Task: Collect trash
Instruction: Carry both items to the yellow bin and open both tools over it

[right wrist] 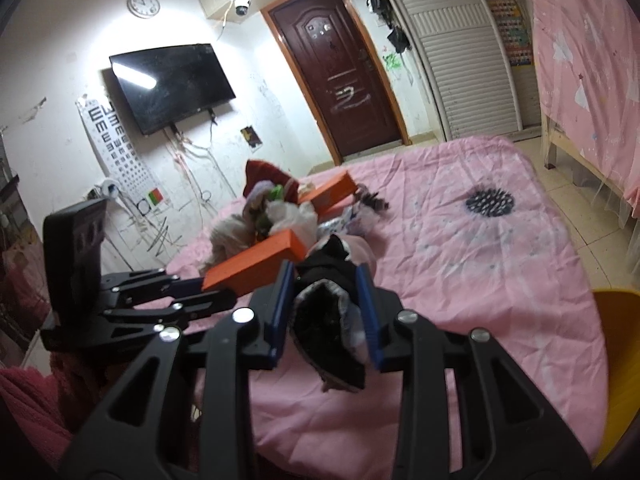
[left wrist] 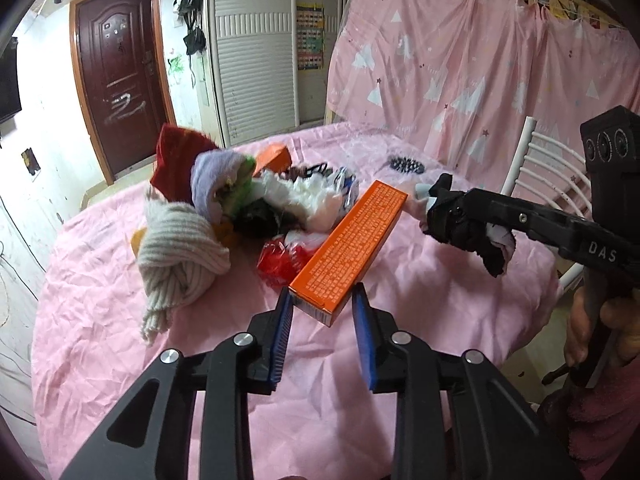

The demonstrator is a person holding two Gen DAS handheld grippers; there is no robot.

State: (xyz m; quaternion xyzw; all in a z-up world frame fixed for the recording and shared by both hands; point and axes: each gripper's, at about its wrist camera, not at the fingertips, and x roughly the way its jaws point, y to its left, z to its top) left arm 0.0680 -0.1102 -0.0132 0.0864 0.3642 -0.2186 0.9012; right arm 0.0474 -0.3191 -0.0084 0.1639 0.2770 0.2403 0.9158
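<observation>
A long orange box (left wrist: 348, 246) lies on the pink-covered table (left wrist: 440, 320), in front of a pile with a beige knit cloth (left wrist: 180, 256), a red wrapper (left wrist: 280, 262), white plastic (left wrist: 312, 196) and a second orange box (left wrist: 274, 156). My left gripper (left wrist: 322, 300) is open, its blue pads on either side of the long box's near end. My right gripper (right wrist: 326, 276) is shut on a black and white cloth bundle (right wrist: 332, 320) and holds it above the table; in the left wrist view it (left wrist: 440, 208) is to the right of the box (right wrist: 256, 260).
A black hairbrush (left wrist: 406, 166) lies far on the table, also in the right wrist view (right wrist: 490, 202). A white chair (left wrist: 548, 168) stands at the right edge. A pink curtain (left wrist: 480, 60) hangs behind. A yellow seat (right wrist: 618, 340) is at the right.
</observation>
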